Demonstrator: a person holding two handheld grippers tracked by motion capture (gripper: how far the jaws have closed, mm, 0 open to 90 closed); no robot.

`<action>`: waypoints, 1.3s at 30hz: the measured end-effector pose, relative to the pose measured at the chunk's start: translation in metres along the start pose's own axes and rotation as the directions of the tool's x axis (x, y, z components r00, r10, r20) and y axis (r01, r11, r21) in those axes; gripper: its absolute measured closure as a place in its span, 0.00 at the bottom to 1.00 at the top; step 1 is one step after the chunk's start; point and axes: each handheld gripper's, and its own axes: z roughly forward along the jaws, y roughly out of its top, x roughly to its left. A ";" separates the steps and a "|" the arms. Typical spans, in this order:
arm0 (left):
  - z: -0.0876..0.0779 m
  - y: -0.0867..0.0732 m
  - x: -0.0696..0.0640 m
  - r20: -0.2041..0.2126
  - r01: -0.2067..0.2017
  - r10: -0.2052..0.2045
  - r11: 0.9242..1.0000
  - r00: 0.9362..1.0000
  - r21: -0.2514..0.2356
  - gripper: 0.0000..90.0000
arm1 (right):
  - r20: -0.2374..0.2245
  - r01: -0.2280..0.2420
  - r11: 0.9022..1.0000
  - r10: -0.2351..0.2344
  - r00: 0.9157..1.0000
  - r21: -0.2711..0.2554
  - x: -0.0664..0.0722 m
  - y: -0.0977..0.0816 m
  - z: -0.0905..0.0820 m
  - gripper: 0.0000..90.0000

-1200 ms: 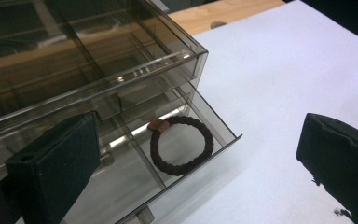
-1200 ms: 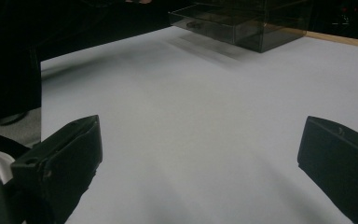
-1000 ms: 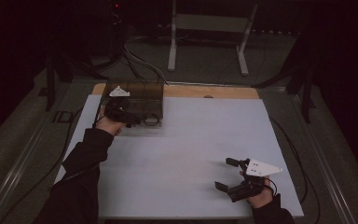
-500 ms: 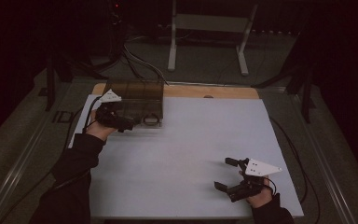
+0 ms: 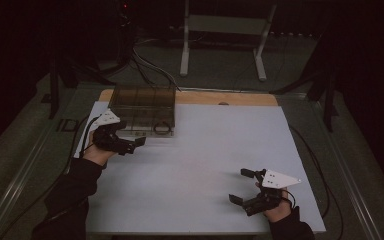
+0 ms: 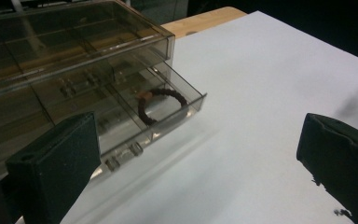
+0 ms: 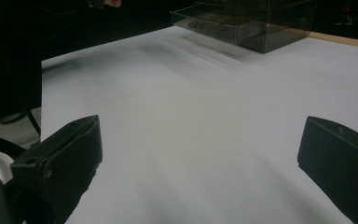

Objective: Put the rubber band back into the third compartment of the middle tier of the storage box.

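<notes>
While the left gripper [image 5: 132, 143] hovers just in front of the smoky transparent drawer box [image 5: 142, 107] at the far left of the white tabletop [image 5: 205, 165], its fingers [image 6: 56, 168] stand wide apart and hold nothing. From the left gripper view, the box's lower drawer [image 6: 135, 112] is pulled partway out, and a dark braided hair tie [image 6: 161, 105] lies in its right-hand compartment. Well apart, near the tabletop's near right corner, the right gripper [image 5: 244, 187] rests low over the bare surface, its fingers [image 7: 60, 163] also spread wide and empty.
</notes>
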 end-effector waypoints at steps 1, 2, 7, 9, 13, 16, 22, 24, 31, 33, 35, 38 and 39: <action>-0.001 -0.002 -0.001 0.002 -0.003 0.003 1.000 1.000 0.004 0.00 | 0.001 0.002 1.000 -0.002 1.000 0.002 0.000 0.000 0.000 0.00; -0.003 -0.004 -0.002 0.001 -0.006 0.006 1.000 1.000 0.006 0.00 | 0.002 0.005 1.000 -0.005 1.000 0.001 0.001 0.000 0.000 0.00; -0.008 -0.017 -0.006 0.014 -0.002 0.002 1.000 1.000 -0.001 0.00 | 0.002 0.004 1.000 -0.004 1.000 0.003 0.001 0.000 0.000 0.00; -0.010 -0.022 -0.007 0.026 0.002 -0.002 1.000 1.000 -0.005 0.00 | 0.002 0.003 1.000 -0.003 1.000 0.001 0.001 0.000 0.000 0.00; -0.012 -0.036 -0.011 0.033 0.007 -0.007 1.000 0.999 -0.012 0.00 | 0.002 0.002 1.000 -0.002 1.000 0.004 0.001 0.000 0.001 0.00; -0.012 -0.046 -0.013 0.030 0.005 -0.005 1.000 1.000 -0.009 0.00 | 0.002 -0.003 1.000 0.003 1.000 0.001 0.000 0.000 0.001 0.00; -0.014 -0.065 -0.019 0.027 0.003 -0.002 1.000 1.000 -0.011 0.00 | 0.003 -0.005 1.000 0.005 1.000 0.001 0.000 0.000 0.001 0.00; -0.014 -0.067 -0.020 0.029 0.003 -0.003 1.000 1.000 -0.005 0.00 | 0.003 -0.002 1.000 0.002 1.000 0.001 0.000 0.000 0.001 0.00; -0.019 -0.083 -0.028 0.022 -0.012 0.012 1.000 1.000 -0.009 0.00 | 0.002 -0.006 1.000 0.006 1.000 0.000 0.000 0.000 0.001 0.00; -0.021 -0.086 -0.029 0.029 -0.006 0.006 1.000 1.000 -0.010 0.00 | 0.002 -0.008 1.000 0.008 1.000 0.002 0.000 0.000 0.001 0.00; -0.022 -0.091 -0.032 0.026 -0.010 0.010 1.000 1.000 -0.013 0.00 | 0.002 -0.005 1.000 0.005 1.000 0.000 0.000 0.000 0.001 0.00; -0.026 -0.098 -0.034 0.035 -0.004 0.005 1.000 0.999 -0.011 0.00 | 0.002 -0.009 1.000 0.009 1.000 0.000 -0.001 0.000 0.001 0.00; -0.027 -0.101 -0.034 0.035 -0.006 0.006 1.000 0.999 -0.012 0.00 | 0.003 -0.007 1.000 0.007 1.000 0.002 0.000 0.000 0.001 0.00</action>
